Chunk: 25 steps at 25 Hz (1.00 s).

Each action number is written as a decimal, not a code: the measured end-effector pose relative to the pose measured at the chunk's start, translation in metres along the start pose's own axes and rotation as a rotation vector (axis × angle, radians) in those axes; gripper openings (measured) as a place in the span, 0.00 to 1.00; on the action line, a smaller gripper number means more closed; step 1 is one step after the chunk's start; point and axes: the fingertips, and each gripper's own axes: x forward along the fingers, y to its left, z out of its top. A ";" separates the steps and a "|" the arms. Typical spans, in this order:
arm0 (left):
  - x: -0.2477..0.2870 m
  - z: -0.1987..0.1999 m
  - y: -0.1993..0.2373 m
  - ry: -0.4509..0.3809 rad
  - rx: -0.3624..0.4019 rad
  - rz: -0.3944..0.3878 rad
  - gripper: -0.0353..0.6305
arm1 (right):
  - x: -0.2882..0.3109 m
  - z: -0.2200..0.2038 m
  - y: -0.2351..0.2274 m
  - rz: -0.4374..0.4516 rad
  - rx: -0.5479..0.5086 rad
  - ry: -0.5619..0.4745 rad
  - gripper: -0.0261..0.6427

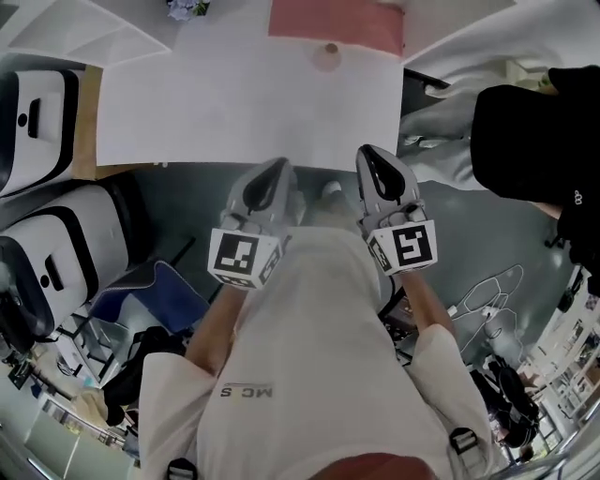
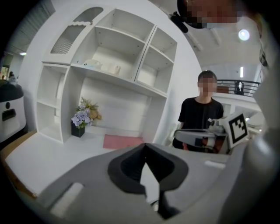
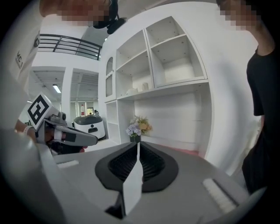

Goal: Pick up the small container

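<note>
A small beige round container (image 1: 327, 54) stands at the far side of the white table (image 1: 234, 103), by the front edge of a pink mat (image 1: 336, 23). Both grippers hang side by side in front of the person's chest, short of the table's near edge and far from the container. My left gripper (image 1: 277, 169) (image 2: 145, 147) has its jaw tips together and holds nothing. My right gripper (image 1: 367, 155) (image 3: 138, 145) is shut and empty as well. Neither gripper view shows the container.
A white shelf unit (image 2: 109, 57) rises behind the table, with a pot of flowers (image 2: 83, 118) (image 3: 138, 127) at its foot. A person in black (image 1: 525, 141) (image 2: 203, 116) stands to the right. White rounded robots (image 1: 37, 112) sit on the left.
</note>
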 end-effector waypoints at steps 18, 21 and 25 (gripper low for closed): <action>0.125 -0.022 0.082 0.066 0.002 0.041 0.06 | 0.140 -0.066 -0.106 -0.043 0.035 -0.017 0.15; 0.149 -0.035 0.094 0.076 -0.007 0.054 0.06 | 0.163 -0.081 -0.124 -0.037 0.035 -0.009 0.17; 0.169 -0.051 0.106 0.089 -0.025 0.063 0.06 | 0.191 -0.100 -0.137 -0.024 0.020 -0.001 0.19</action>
